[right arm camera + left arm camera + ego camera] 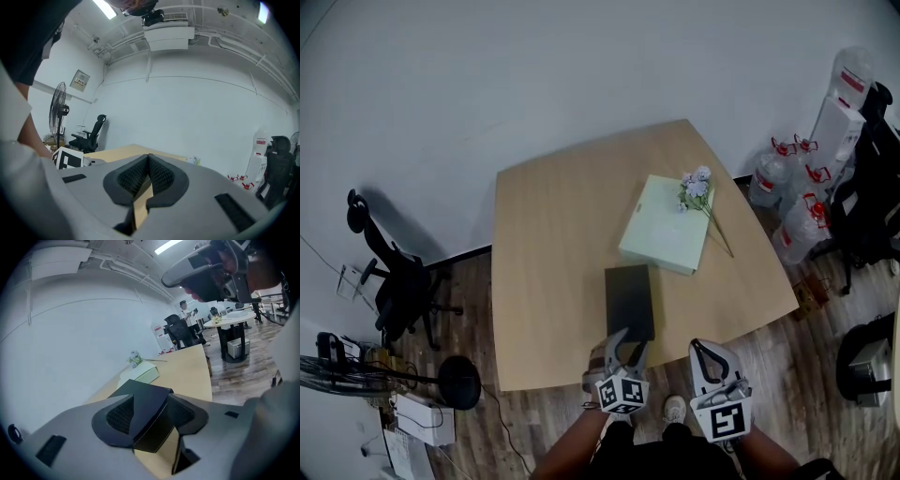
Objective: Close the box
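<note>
A flat black box (630, 298) lies on the wooden table (551, 253), its near end by the front edge. My left gripper (630, 350) sits at that near end with its jaws apart. In the left gripper view the box's closed lid (143, 392) reaches in between the two pads, and I see no squeeze on it. My right gripper (706, 352) hovers off the table's front edge, to the right of the box. Its pads (140, 176) meet with nothing between them.
A pale green box (664, 227) with a sprig of flowers (696, 187) on it lies beyond the black box. Water bottles (789, 199) stand right of the table, an office chair (397, 281) and a fan (328, 371) to its left.
</note>
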`<state>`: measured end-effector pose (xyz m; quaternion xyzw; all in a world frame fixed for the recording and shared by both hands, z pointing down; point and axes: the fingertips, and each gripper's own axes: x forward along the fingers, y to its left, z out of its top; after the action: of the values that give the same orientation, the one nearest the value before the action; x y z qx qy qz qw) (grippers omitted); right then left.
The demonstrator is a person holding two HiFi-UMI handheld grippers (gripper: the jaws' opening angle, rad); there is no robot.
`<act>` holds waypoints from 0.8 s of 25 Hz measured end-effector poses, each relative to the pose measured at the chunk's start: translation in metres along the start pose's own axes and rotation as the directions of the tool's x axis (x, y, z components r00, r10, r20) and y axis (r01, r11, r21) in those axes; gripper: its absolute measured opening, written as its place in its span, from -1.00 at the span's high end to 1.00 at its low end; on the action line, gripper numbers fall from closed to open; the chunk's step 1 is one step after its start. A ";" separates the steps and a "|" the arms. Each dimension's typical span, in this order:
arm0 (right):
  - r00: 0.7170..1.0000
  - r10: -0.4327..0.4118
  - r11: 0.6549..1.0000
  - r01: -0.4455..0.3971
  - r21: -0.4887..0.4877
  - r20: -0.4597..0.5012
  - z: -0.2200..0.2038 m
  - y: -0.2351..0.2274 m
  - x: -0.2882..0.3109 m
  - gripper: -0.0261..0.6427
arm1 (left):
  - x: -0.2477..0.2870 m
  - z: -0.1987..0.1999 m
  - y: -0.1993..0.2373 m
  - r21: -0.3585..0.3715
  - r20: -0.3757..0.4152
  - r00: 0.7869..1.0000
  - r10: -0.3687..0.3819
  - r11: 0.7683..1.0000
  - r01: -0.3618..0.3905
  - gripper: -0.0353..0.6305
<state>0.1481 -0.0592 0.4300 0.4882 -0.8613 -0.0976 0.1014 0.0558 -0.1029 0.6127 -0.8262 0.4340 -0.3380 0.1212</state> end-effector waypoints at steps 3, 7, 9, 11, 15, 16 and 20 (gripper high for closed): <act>1.000 0.004 1.000 -0.004 0.003 -0.001 -0.002 0.002 0.001 0.89 | -0.006 0.008 0.001 -0.002 0.022 1.000 0.004 1.000 -0.004 0.18; 1.000 0.025 0.999 -0.025 -0.021 -0.010 -0.002 0.006 0.001 0.89 | -0.020 0.024 0.012 -0.053 0.061 0.997 0.038 0.998 -0.034 0.18; 1.000 0.024 1.000 -0.024 -0.018 -0.003 0.002 0.008 0.003 0.89 | -0.029 0.034 0.023 -0.087 0.088 0.994 0.060 0.995 -0.052 0.18; 1.000 0.020 1.000 -0.020 -0.007 0.013 0.006 0.009 0.005 0.89 | -0.038 0.043 0.035 -0.136 0.116 0.990 0.084 0.988 -0.068 0.18; 0.999 0.015 1.000 -0.015 0.010 0.030 0.010 0.010 0.008 0.89 | -0.057 0.058 0.058 -0.272 0.165 0.976 0.144 0.958 -0.095 0.18; 0.999 0.016 1.000 -0.016 0.005 0.040 0.012 0.010 0.008 0.89 | -0.062 0.062 0.065 -0.312 0.178 0.971 0.162 0.945 -0.101 0.18; 0.998 -0.003 0.999 0.000 0.042 0.065 0.021 0.007 0.009 0.89 | -0.084 0.077 0.088 -0.451 0.229 0.947 0.227 0.886 -0.103 0.18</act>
<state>0.1320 -0.0620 0.4129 0.4874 -0.8656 -0.0956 0.0631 0.0181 -0.0957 0.4740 -0.8309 0.5463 -0.1030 0.0221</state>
